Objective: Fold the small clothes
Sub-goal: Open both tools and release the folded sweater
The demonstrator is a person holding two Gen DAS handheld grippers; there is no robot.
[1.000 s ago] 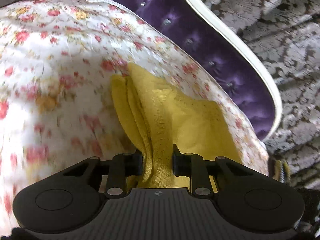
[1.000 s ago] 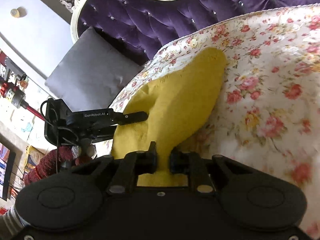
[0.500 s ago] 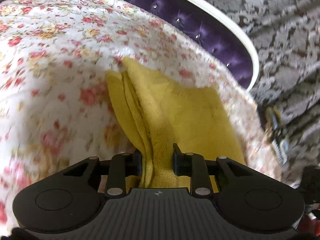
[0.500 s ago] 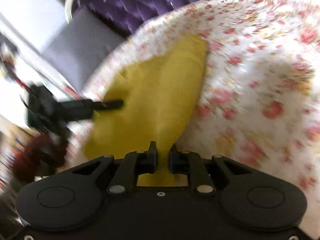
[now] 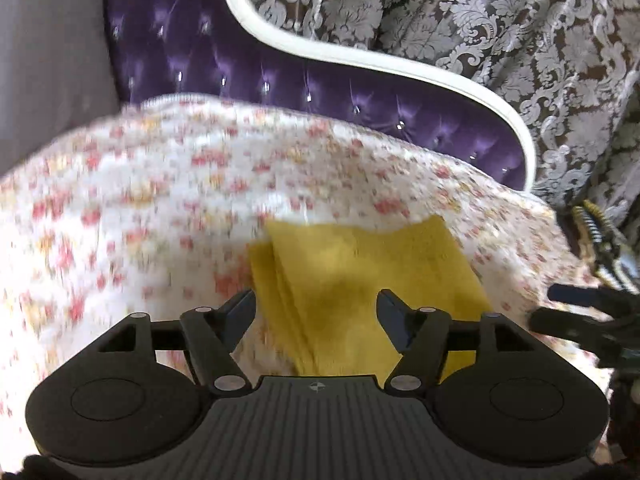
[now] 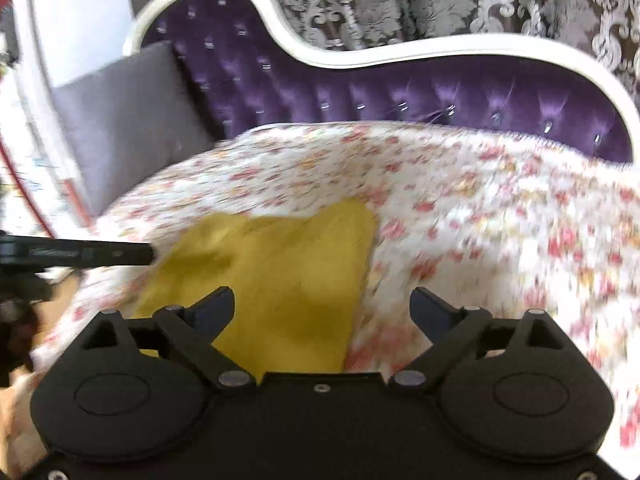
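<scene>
Both grippers let go of the folded yellow garment on the floral sofa cover.

Left wrist view: my left gripper (image 5: 316,312), clamped on the yellow garment (image 5: 360,276) a second earlier, was opening, its fingers clear of the cloth, which lay folded flat on the floral cover (image 5: 160,208) near its right edge. Bare cover stretched to the left; the purple tufted backrest (image 5: 248,68) closed off the far side. Right wrist view: my right gripper (image 6: 322,308), pinching the cloth before, was spreading wide, nothing pressed between its fingers; the garment lay just ahead, left of centre. The left gripper's finger (image 6: 88,254) reached its left corner. Open cover lay rightward.
</scene>
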